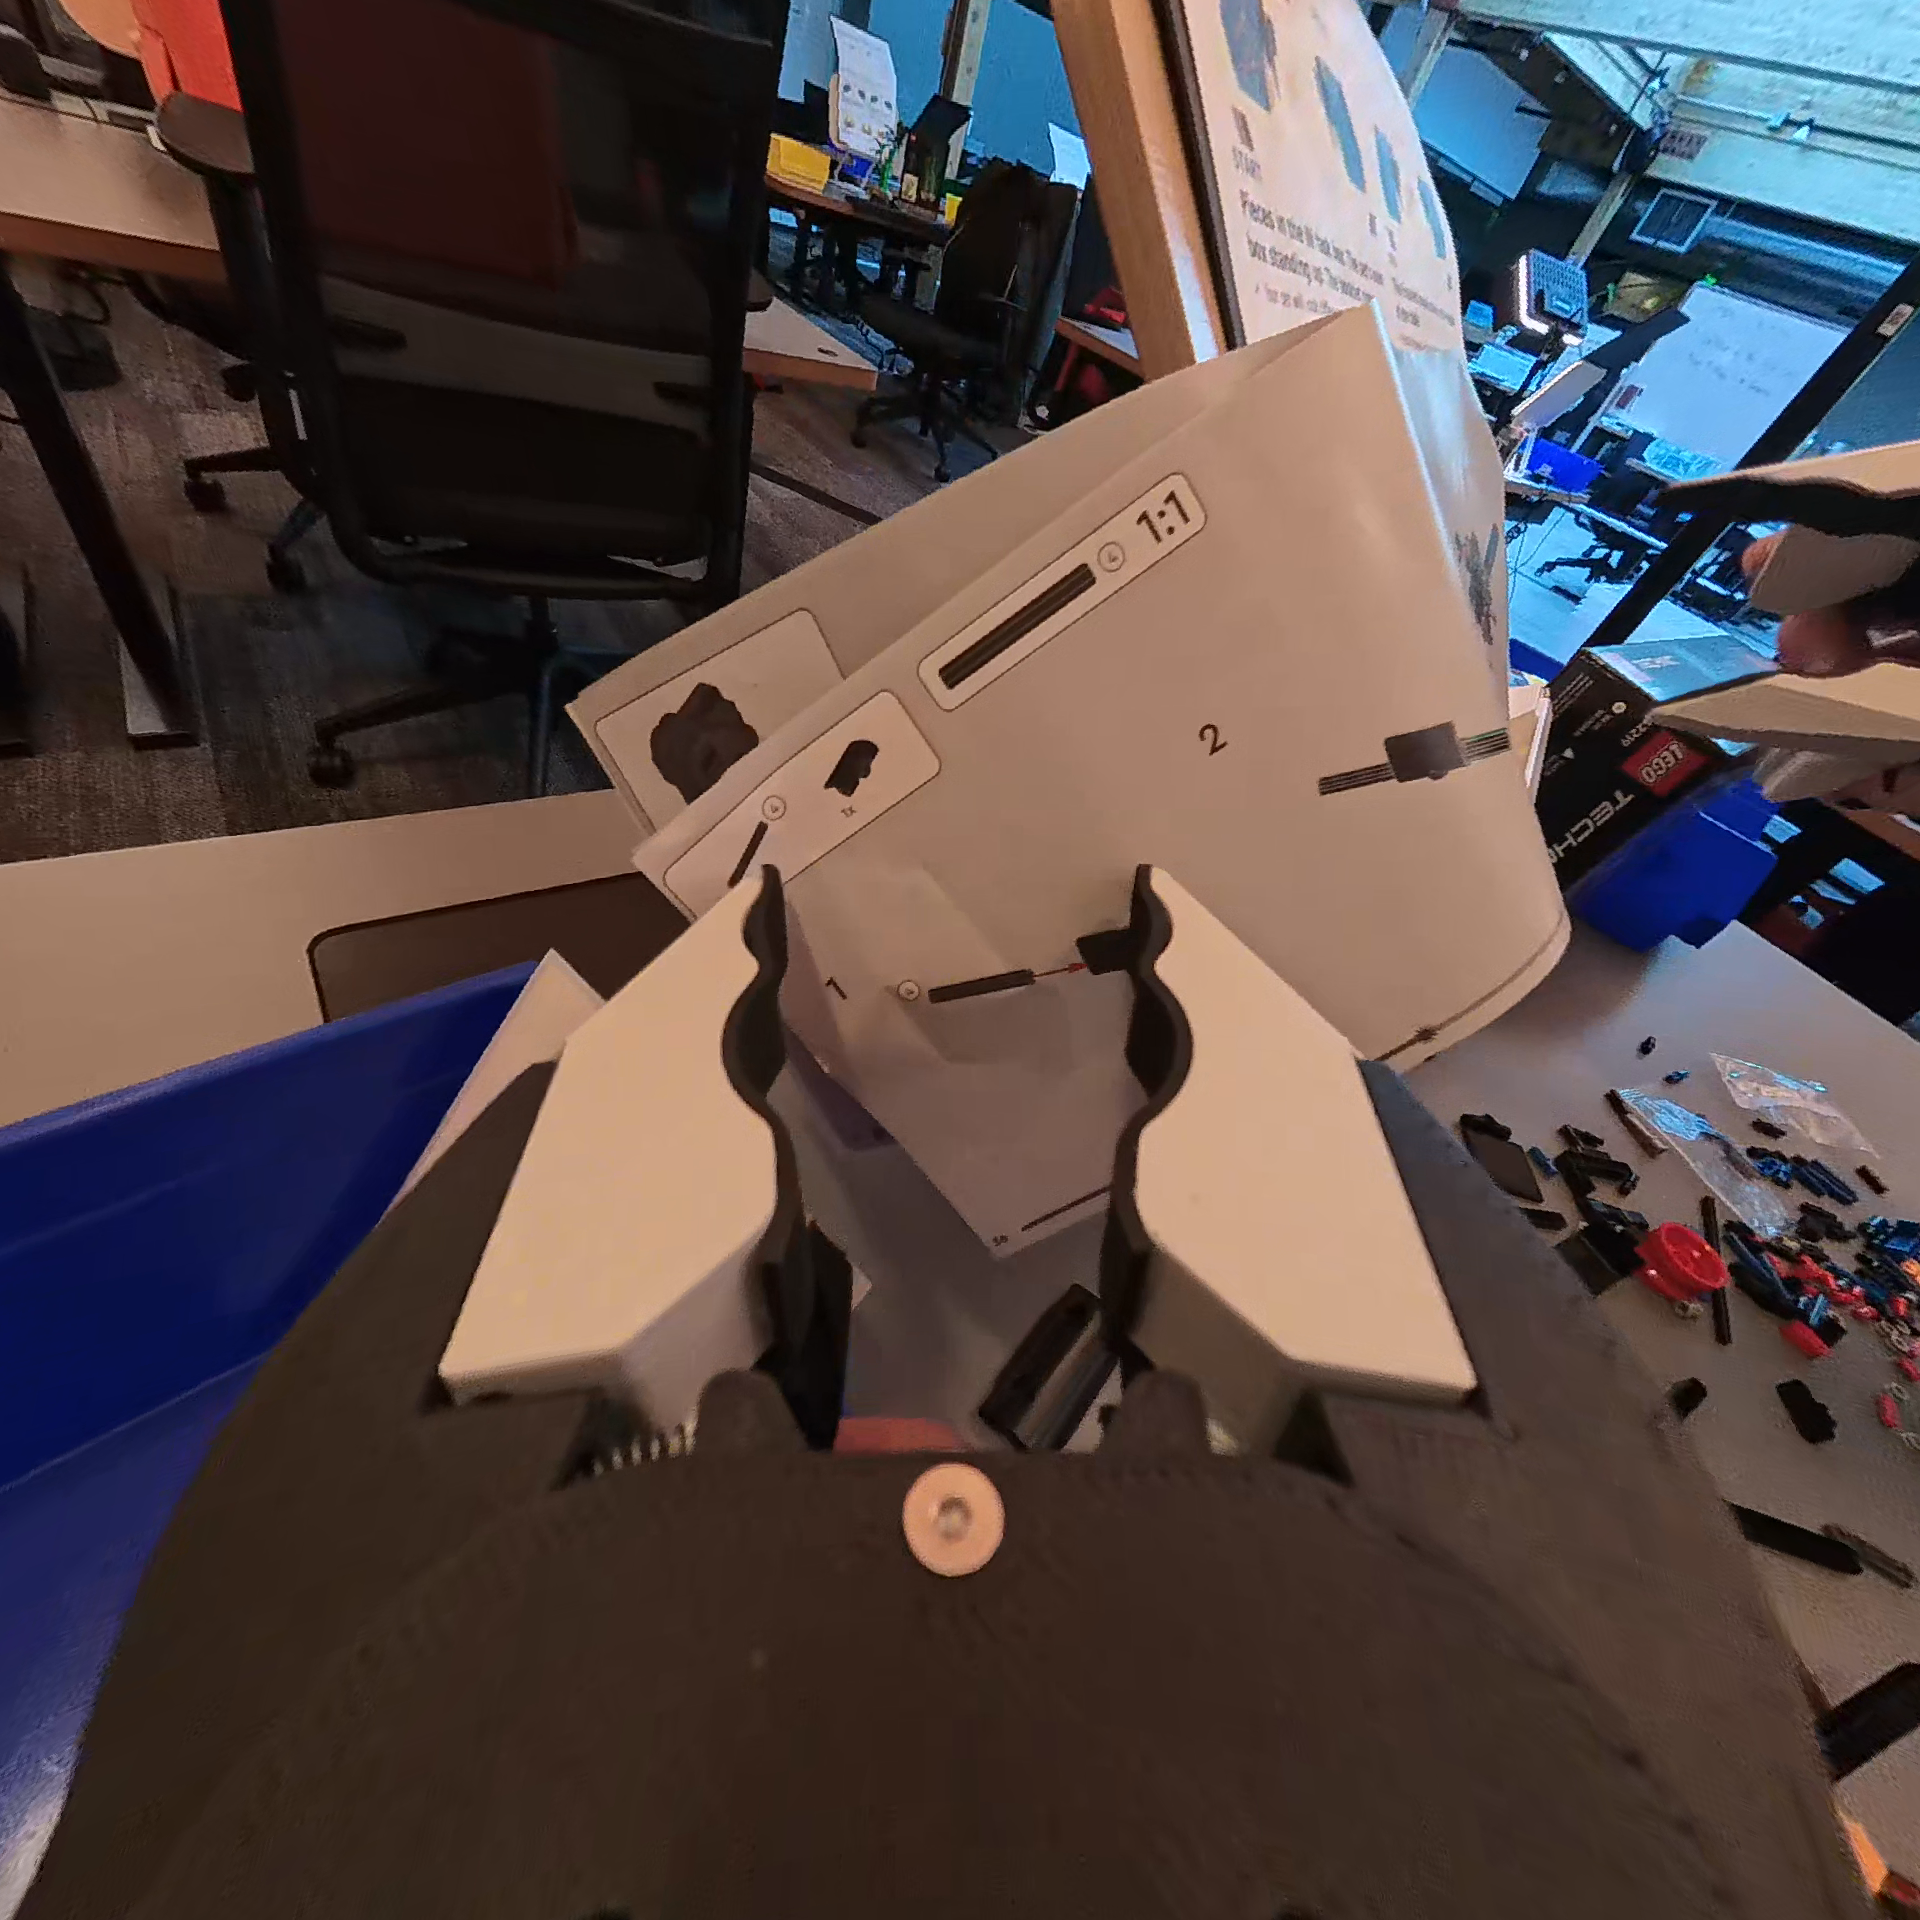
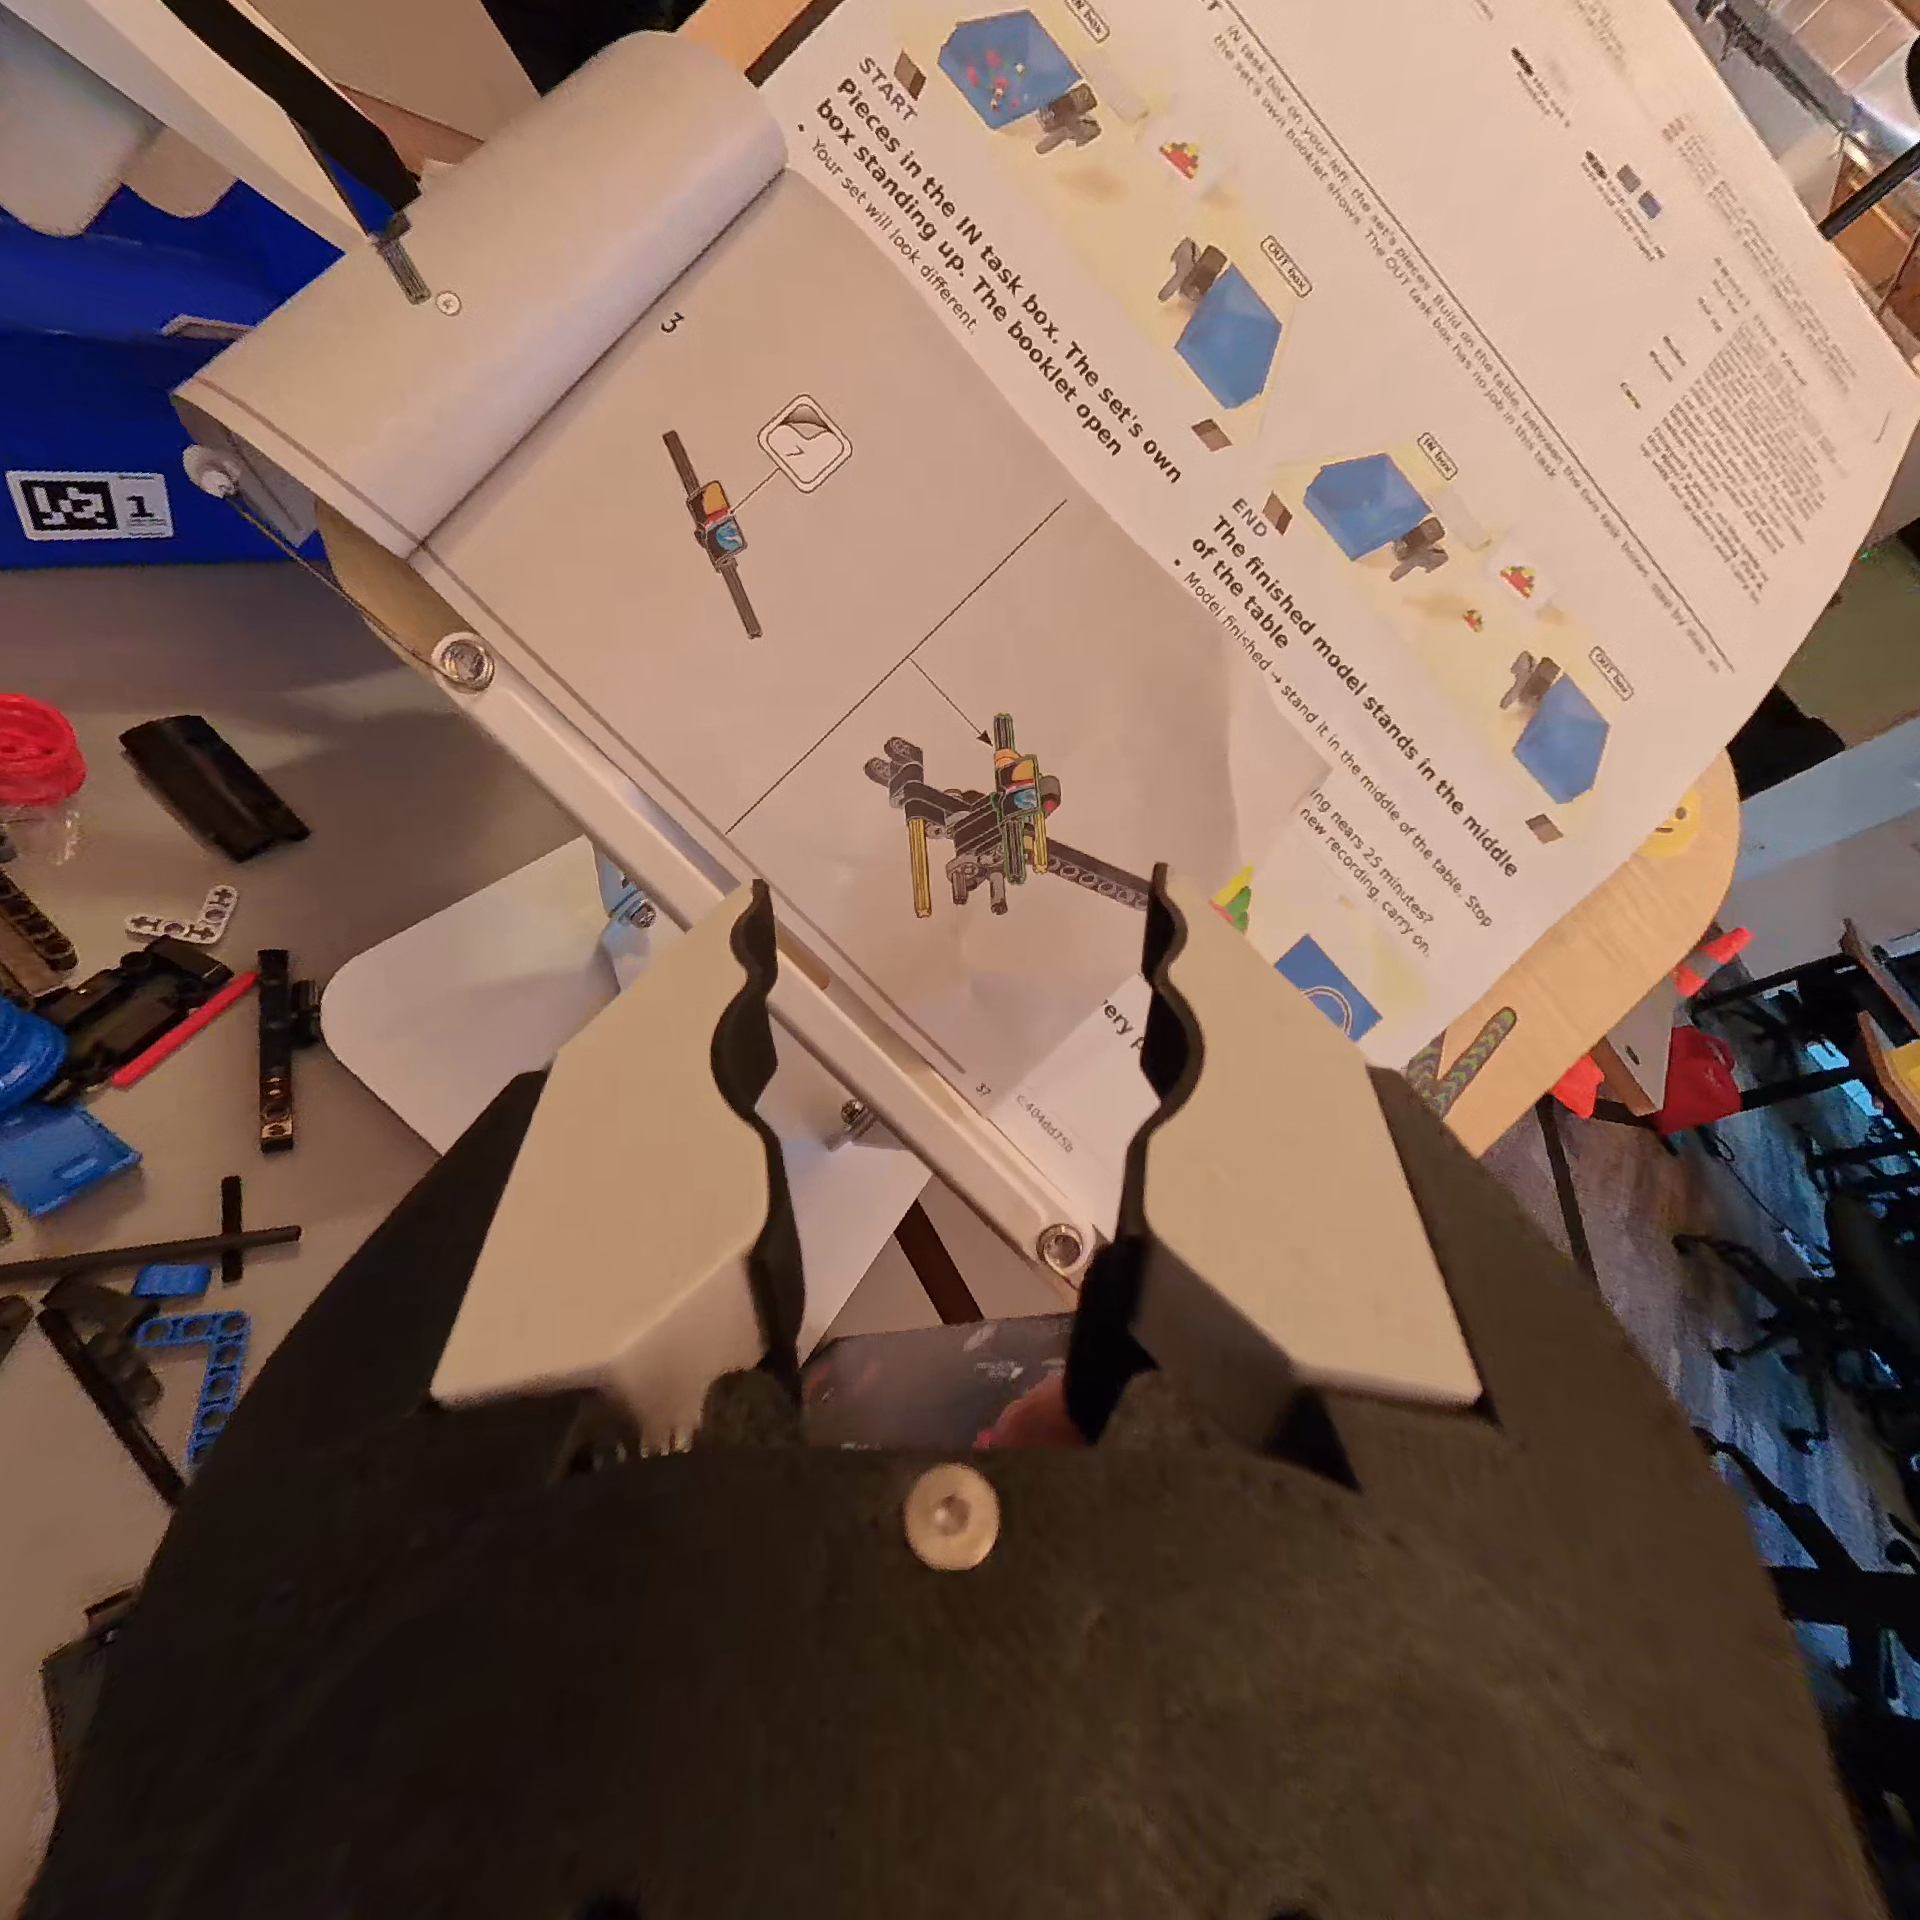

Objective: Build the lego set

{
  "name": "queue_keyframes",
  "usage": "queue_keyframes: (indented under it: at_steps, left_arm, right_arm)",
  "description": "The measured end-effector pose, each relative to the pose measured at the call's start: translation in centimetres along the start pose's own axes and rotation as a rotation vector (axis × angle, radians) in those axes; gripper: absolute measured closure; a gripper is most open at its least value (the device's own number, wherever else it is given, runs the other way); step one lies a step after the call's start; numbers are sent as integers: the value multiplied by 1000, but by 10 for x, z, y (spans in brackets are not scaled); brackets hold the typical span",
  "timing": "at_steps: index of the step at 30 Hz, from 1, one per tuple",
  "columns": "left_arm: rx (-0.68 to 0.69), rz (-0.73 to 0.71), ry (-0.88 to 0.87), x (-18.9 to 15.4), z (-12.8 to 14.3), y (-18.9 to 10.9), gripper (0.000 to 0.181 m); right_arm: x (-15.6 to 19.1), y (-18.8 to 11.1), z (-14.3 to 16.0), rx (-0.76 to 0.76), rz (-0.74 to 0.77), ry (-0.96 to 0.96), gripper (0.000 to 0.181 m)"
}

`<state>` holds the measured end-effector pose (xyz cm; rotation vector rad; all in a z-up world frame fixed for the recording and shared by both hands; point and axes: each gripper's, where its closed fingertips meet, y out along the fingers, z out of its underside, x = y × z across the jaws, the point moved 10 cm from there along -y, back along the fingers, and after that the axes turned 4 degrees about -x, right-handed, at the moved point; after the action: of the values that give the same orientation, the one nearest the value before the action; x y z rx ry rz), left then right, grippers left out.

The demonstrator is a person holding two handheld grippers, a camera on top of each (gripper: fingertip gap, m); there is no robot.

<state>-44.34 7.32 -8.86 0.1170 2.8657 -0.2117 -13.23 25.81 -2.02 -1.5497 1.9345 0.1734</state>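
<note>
The propped booklet (image 2: 883,623) blocks the way ahead; a blue bin (image 1: 208,1195) walls the left; loose pieces (image 1: 1766,1247) crowd the table (image 1: 1714,1018).

Printed steps and numbers run across the open booklet (image 1: 1195,748), bold headings fill the instruction sheet (image 2: 1351,416), a brand mark shows on the black box (image 1: 1621,769), and a square code tag sits on the blue bin (image 2: 88,506).

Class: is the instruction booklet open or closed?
Open: the instruction booklet stands propped, printed pages facing out, one page curled over.
</note>
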Motion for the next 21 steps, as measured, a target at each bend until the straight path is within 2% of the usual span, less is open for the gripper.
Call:
queue_keyframes:
  at_steps: [14, 21]
  left_arm:
    - [-12, -10, 19, -8, -3, -3, 118]
    - [-18, -61, 153, -28, -14, -20, 117]
  right_arm:
    - [12, -25, 1, 22, -38, -69, 116]
    - [41, -47, -6, 35, -138, -145, 128]
